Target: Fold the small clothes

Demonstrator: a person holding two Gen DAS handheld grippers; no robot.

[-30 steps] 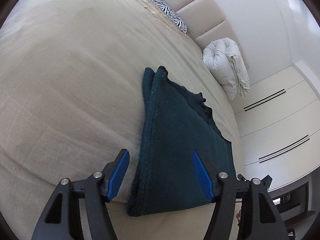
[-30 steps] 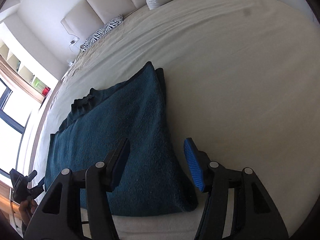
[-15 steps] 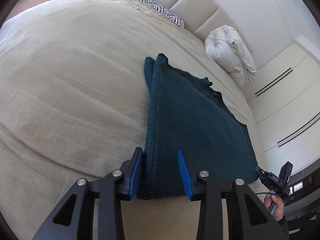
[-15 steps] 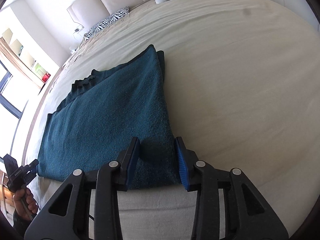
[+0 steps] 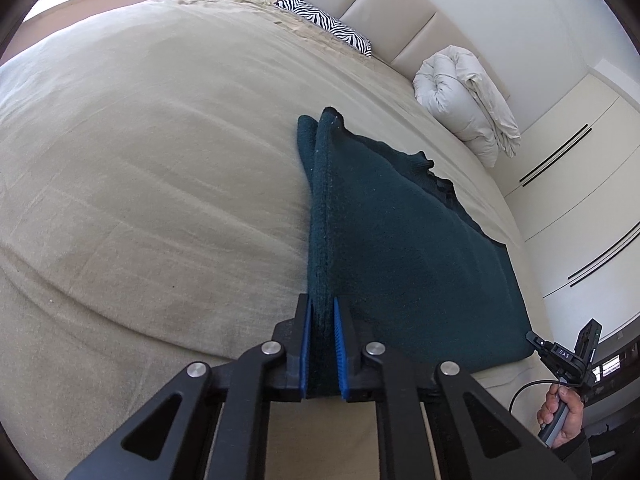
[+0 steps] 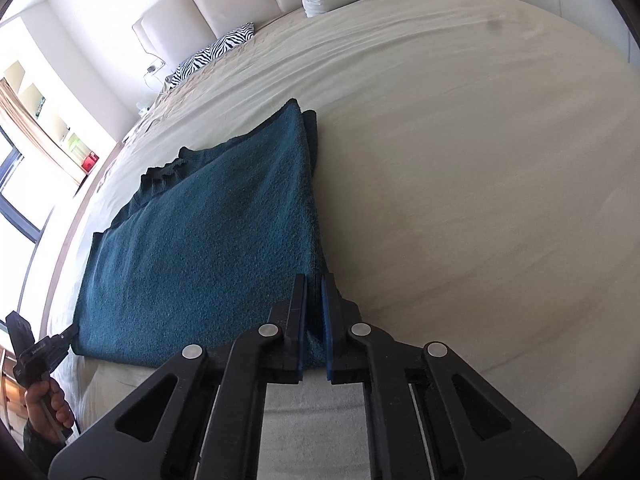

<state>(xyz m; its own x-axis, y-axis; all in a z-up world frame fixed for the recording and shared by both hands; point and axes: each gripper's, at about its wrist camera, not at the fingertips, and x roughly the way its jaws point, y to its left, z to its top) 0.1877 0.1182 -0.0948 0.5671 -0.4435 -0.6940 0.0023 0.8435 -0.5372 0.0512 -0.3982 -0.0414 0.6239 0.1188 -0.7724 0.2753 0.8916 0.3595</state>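
A dark teal knitted garment (image 5: 400, 248) lies folded flat on a beige bed; it also shows in the right wrist view (image 6: 208, 248). My left gripper (image 5: 322, 308) is shut on the garment's near left corner, at the folded edge. My right gripper (image 6: 314, 284) is shut on the garment's near right corner. Each gripper also shows at the edge of the other's view, the right gripper (image 5: 568, 360) and the left gripper (image 6: 36, 348), held in a hand.
The beige bedspread (image 5: 140, 160) spreads wide around the garment. A zebra-print pillow (image 5: 324, 24) and a rolled white duvet (image 5: 464, 96) lie by the padded headboard. White wardrobe doors (image 5: 580, 184) stand beyond the bed. Shelves and a window (image 6: 24, 120) are at the far side.
Both grippers moved forward onto the garment's near corners and closed from wide open to shut on the fabric.
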